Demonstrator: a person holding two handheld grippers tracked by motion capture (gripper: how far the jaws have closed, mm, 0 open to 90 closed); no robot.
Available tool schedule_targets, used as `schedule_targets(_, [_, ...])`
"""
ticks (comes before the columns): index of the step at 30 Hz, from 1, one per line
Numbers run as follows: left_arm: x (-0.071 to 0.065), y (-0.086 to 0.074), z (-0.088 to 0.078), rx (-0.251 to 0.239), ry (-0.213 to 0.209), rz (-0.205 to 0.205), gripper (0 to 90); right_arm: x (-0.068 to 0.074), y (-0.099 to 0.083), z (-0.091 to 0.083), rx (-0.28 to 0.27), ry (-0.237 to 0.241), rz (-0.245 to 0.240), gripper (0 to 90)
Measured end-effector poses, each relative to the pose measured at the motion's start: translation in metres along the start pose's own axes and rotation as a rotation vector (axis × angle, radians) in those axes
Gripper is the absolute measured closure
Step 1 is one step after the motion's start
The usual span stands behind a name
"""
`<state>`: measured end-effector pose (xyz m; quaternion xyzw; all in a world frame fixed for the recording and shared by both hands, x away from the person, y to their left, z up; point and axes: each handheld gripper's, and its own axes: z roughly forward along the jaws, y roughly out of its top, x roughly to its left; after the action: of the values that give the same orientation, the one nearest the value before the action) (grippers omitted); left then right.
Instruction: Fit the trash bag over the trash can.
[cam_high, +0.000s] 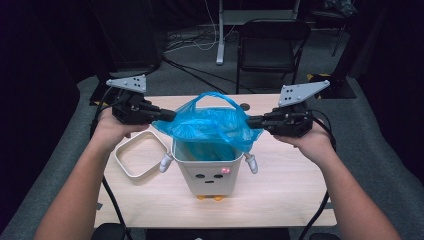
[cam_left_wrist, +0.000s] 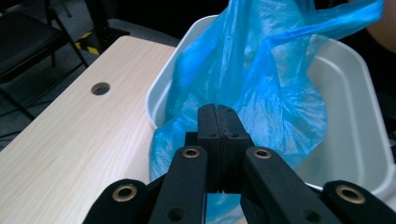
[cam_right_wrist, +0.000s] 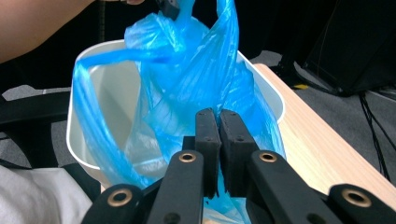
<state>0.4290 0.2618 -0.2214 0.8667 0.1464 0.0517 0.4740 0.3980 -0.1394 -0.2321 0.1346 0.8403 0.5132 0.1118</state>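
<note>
Right now your left gripper (cam_high: 167, 115) has its jaws pressed together on the left edge of the blue plastic bag (cam_high: 210, 125), and your right gripper (cam_high: 252, 121) pinches the bag's right edge the same way; both gripper views show the film caught between the black pads. You hold the bag stretched between them over the mouth of the white bin (cam_high: 210, 172), its lower part hanging inside. No writing can be read on the bin's front, just a printed face with a pink cheek, little arms at its sides and orange feet. Its white lid ring (cam_high: 137, 155) lies just left of it on the wooden table (cam_high: 280, 185). Beyond the table stands a black folding chair (cam_high: 270, 47), with cables across the grey floor.
</note>
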Motion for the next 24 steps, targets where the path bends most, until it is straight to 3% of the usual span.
schedule_targets(3, [-0.015,0.005,-0.004,0.006,-0.018,0.042,89.0,0.008,0.007,-0.005,-0.033,0.021,-0.019,88.2])
schedule_targets(7, [-0.025,0.01,-0.007,-0.002,-0.033,0.07,88.0,0.019,0.015,-0.007,-0.048,0.043,-0.049,88.4])
schedule_targets(11, [-0.029,0.013,-0.009,-0.014,-0.017,0.069,74.3,0.028,0.024,-0.01,-0.059,0.047,-0.081,88.7])
schedule_targets(14, [-0.029,0.015,-0.008,-0.007,-0.024,0.07,72.5,0.033,0.03,-0.011,-0.065,0.042,-0.105,88.8])
schedule_targets(18, [-0.028,0.018,-0.007,-0.003,-0.022,0.087,83.7,0.029,0.034,-0.01,-0.061,0.027,-0.099,88.9])
schedule_targets(23, [-0.021,0.025,-0.008,0.009,0.031,0.086,89.5,0.016,0.035,-0.005,-0.04,-0.018,-0.085,89.0])
schedule_targets(24, [-0.015,0.025,-0.009,0.009,0.052,0.067,89.6,0.014,0.035,-0.005,-0.037,-0.027,-0.084,89.0])
